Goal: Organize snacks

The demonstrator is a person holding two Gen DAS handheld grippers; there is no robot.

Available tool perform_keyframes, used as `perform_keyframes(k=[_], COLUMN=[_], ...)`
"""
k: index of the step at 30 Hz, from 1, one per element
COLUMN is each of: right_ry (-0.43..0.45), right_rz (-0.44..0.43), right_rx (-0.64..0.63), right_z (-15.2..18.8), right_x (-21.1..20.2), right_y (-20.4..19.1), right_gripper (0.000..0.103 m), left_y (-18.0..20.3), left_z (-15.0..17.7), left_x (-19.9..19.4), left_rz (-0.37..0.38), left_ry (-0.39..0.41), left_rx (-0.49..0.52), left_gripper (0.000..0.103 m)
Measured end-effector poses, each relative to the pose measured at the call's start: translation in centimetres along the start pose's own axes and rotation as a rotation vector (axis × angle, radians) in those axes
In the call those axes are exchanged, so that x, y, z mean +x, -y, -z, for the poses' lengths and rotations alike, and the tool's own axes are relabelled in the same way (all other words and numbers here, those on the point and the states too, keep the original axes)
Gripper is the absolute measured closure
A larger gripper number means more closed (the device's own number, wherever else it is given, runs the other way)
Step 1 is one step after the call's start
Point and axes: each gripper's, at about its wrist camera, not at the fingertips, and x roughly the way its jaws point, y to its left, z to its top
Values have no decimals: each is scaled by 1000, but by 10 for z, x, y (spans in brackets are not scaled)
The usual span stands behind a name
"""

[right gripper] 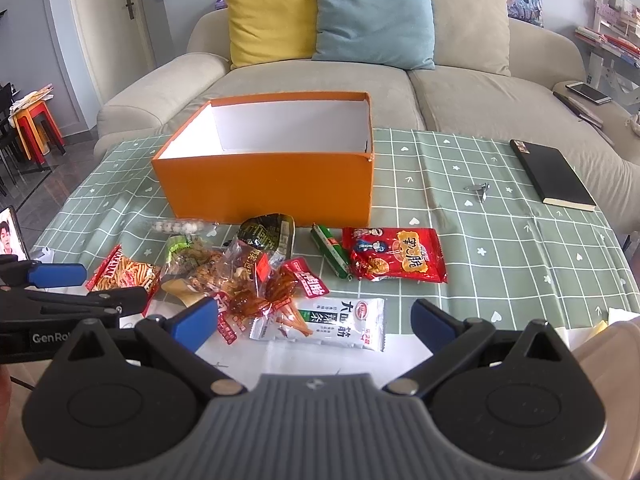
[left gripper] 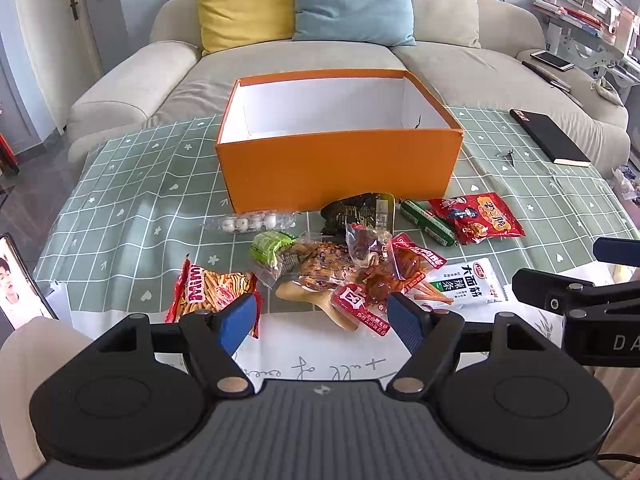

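Observation:
An empty orange box [left gripper: 340,168] [right gripper: 272,184] stands on the green checked tablecloth. In front of it lies a heap of snack packets: a red packet of sticks [left gripper: 212,292] [right gripper: 124,272], a white packet [left gripper: 464,284] [right gripper: 324,320], a red crisp packet [left gripper: 476,216] [right gripper: 396,256], a green sausage [left gripper: 428,220] [right gripper: 330,252], a dark packet [left gripper: 360,208] [right gripper: 266,230] and clear packets of meat [left gripper: 360,268] [right gripper: 256,292]. My left gripper [left gripper: 322,322] is open and empty, just before the heap. My right gripper [right gripper: 314,324] is open and empty, above the white packet.
A black notebook [left gripper: 548,136] [right gripper: 554,174] and a small metal clip [right gripper: 478,190] lie at the right of the table. A phone [left gripper: 20,284] [right gripper: 12,236] stands at the left edge. A sofa with cushions [left gripper: 340,0] is behind the table.

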Motion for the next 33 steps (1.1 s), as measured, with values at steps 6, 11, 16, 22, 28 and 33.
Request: perform_keyframes(k=[6,11,16,22,28,33], right_ry=[-2,-4,-6,-8,-10,-12], right_rz=[12,13,15,16,18,20], right_rx=[3,3,3,5,6,7], right_z=[2,2,3,3,3,3], right_x=[1,1,1,1,2,3], right_y=[1,1,1,2,3,3], right_gripper=[4,4,4,4,4,4], left_y=[0,0,0,1,0,0], left_z=[0,0,1,2,2,1], left_x=[0,0,2,2,2,2], left_rz=[-5,-2,-3,-4,-4,-5], left_ry=[-2,-1,-3,-4,-5,-5], left_rx=[0,1,0,-3,-3,-2], left_gripper=[16,16,17,17,17,17])
